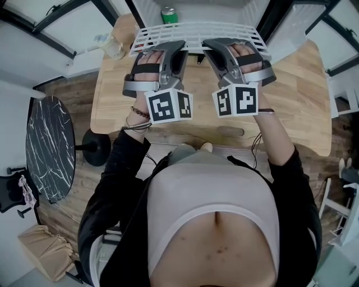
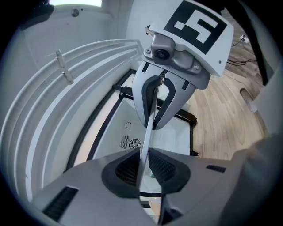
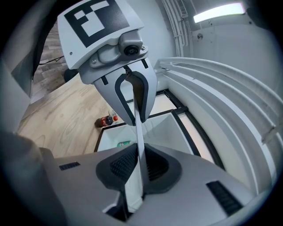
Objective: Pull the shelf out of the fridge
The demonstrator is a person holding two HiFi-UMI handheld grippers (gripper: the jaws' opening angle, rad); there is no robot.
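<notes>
Gripping the shelf [image 1: 196, 33] by its near edge, left gripper [image 1: 168, 49] and right gripper [image 1: 220, 49] both pinched on it, I see it run left-right, stretching far toward the fridge [image 1: 235, 11].

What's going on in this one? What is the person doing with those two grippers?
A person holds a gripper in each hand, and both are clamped side by side on the front bar of a white wire shelf: the left gripper to the left, the right gripper to the right. The shelf sticks out of a small fridge on a wooden table, with its back edge at the fridge's opening. A green can stands inside.
</notes>
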